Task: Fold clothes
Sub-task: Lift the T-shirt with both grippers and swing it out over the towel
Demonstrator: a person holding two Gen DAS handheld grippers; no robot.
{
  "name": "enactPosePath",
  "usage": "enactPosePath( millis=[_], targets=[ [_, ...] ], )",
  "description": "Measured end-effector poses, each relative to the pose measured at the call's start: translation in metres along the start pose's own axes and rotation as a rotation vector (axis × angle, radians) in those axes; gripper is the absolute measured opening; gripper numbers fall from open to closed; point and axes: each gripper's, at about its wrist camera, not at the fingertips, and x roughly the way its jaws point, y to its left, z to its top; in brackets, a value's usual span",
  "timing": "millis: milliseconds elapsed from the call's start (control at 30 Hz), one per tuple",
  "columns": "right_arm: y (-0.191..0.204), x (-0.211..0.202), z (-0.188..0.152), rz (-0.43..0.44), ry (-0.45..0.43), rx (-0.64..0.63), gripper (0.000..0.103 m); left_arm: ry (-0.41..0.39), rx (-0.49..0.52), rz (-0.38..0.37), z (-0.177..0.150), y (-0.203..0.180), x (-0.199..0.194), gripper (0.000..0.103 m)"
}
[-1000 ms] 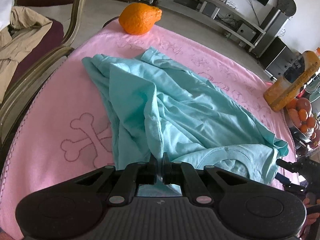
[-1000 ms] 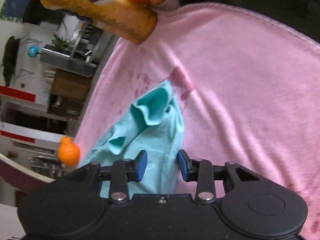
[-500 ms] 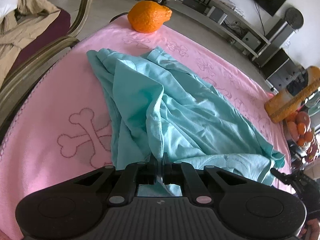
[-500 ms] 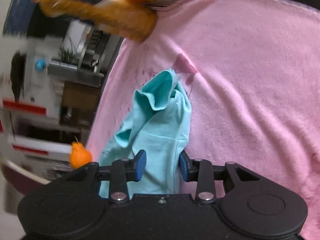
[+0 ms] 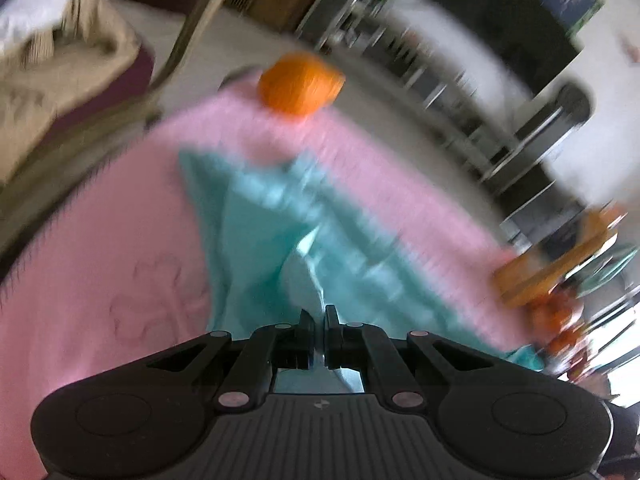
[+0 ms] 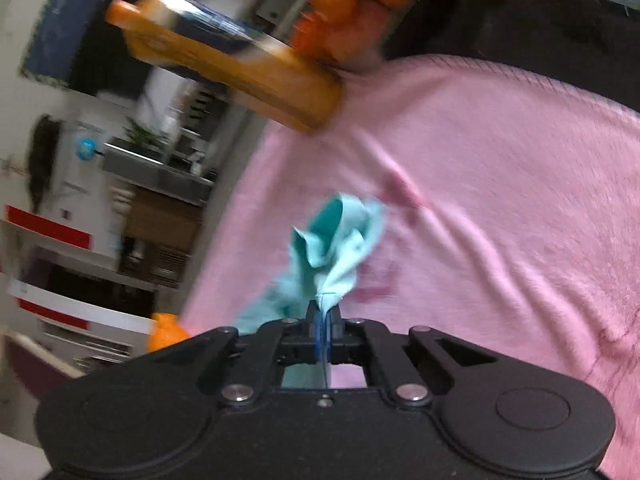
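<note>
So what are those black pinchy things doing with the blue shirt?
A person is folding a teal shirt on a pink towel. The left tool is shut on one part of it. The right tool has just been closing and now pinches another bit. An orange sits at the towel's far edge.

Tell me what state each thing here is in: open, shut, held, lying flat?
Left gripper: shut on the garment.
Right gripper: jaws have just closed, shut on the garment.
Crumpled turquoise cotton garment: unfolded, pinched at two spots, partly on the towel.
Pink terry towel: spread out, wrinkled.
Large orange citrus fruit: resting at the towel's far edge.
Orange plastic bottle: lying on its side.
</note>
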Motion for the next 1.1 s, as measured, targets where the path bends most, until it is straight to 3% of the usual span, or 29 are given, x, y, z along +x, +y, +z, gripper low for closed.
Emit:
enactPosePath(
  millis=[200, 333, 400, 467, 633, 700, 833, 933, 1100],
  targets=[
    [0.094, -0.101, 0.014, 0.242, -0.106, -0.056, 0.002, -0.315, 0.094, -0.198, 0.058, -0.049, -0.140, 0.002],
    [0.163, -0.192, 0.005, 0.369, -0.251, -0.205, 0.002, -0.542, 0.174, -0.342, 0.070, -0.077, -0.245, 0.002],
    [0.187, -0.227, -0.002, 0.383, -0.300, -0.293, 0.002, -0.553, 0.180, -0.351, 0.069, -0.085, -0.272, 0.002],
    [0.203, -0.249, -0.007, 0.358, -0.271, -0.323, 0.002, -0.531, 0.153, -0.390, 0.066, -0.085, -0.291, 0.002],
    [0.207, -0.330, -0.021, 0.541, -0.401, -0.368, 0.002, -0.589, 0.130, -0.489, 0.046, -0.079, -0.332, 0.002],
    [0.211, -0.347, -0.025, 0.533, -0.400, -0.398, 0.002, -0.580, 0.127, -0.519, 0.042, -0.081, -0.340, 0.002],
    [0.215, -0.366, -0.030, 0.534, -0.450, -0.459, 0.002, -0.585, 0.166, -0.510, 0.041, -0.094, -0.336, 0.002],
    [0.220, -0.345, -0.022, 0.493, -0.434, -0.462, 0.002, -0.499, 0.151, -0.421, 0.059, -0.098, -0.293, 0.002],
    [0.224, -0.237, 0.008, 0.282, -0.261, -0.420, 0.002, -0.287, 0.113, -0.194, 0.102, -0.097, -0.171, 0.002]
  ],
)
